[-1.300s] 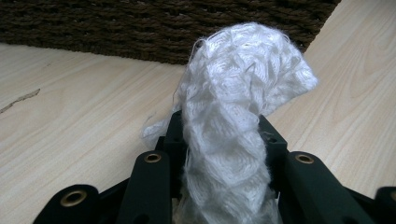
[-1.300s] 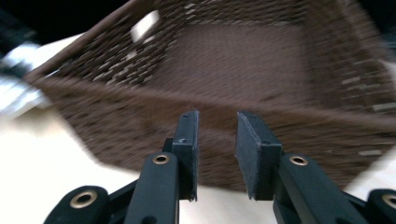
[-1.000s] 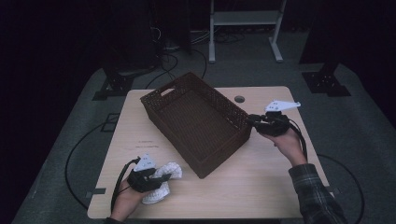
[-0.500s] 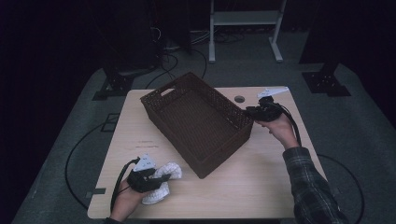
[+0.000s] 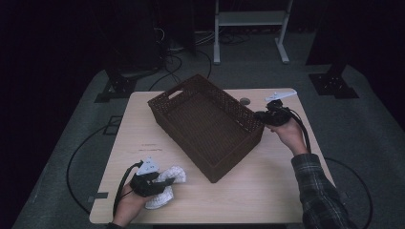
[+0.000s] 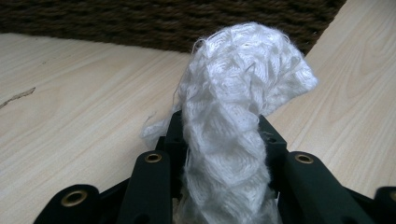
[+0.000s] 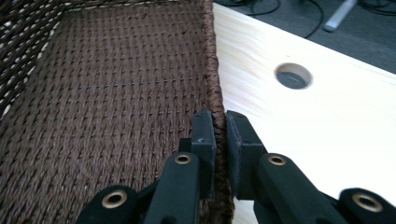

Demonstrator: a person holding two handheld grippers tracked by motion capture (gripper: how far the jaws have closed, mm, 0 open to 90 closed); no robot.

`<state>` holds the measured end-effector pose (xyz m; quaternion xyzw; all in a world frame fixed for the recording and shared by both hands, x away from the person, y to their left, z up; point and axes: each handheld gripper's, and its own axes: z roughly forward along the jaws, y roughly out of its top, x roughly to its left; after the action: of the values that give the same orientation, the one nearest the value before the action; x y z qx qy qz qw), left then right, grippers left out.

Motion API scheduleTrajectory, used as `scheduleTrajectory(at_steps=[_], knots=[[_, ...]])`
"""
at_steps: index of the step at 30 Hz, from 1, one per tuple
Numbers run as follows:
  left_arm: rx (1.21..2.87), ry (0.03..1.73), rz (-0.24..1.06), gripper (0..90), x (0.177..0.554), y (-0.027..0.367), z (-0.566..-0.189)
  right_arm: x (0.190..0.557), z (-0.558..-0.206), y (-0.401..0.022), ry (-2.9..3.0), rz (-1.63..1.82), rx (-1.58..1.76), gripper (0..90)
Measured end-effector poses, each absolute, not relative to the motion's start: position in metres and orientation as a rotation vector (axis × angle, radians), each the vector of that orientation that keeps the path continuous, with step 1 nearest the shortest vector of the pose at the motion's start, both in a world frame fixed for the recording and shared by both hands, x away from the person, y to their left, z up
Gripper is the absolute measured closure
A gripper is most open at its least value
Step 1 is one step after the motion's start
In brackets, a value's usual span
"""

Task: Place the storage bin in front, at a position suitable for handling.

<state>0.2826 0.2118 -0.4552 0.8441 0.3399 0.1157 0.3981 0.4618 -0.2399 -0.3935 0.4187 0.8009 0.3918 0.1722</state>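
Right gripper (image 7: pixel 219 126) has just been closing; its jaws pinch the basket (image 5: pixel 205 124) rim between them, apparently steadying it. Left gripper (image 6: pixel 219 140) clamps the white cloth (image 6: pixel 238 107), ready for loading.

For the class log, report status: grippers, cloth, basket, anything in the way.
Left gripper shut on white cloth. Right gripper, jaws just closing, clamps basket rim. Basket empty, path clear.

The dark brown rectangular woven wicker basket (image 5: pixel 206 125) looked rough, the white open-knit cloth (image 6: pixel 238 112) fuzzy, the pale wood-grain surface (image 5: pixel 267 186) smooth and matt.
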Motion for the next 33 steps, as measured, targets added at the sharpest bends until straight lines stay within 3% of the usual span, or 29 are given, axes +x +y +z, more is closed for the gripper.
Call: scheduleTrajectory(at_steps=[10,16,25,33], knots=[[2.140,0.854,0.285,65.8,0.284,0.208,-0.455,0.446,-0.396,-0.277,2.206,1.102,1.236,81.4],[2.132,0.849,0.275,67.9,0.284,0.208,-0.453,0.435,-0.395,-0.293,2.220,1.210,1.195,70.8],[2.133,0.853,0.275,68.2,0.285,0.210,-0.453,0.424,-0.397,-0.329,2.144,1.249,1.195,78.9],[2.127,0.862,0.278,68.3,0.284,0.212,-0.452,0.425,-0.414,-0.318,2.223,1.206,1.132,89.3]])
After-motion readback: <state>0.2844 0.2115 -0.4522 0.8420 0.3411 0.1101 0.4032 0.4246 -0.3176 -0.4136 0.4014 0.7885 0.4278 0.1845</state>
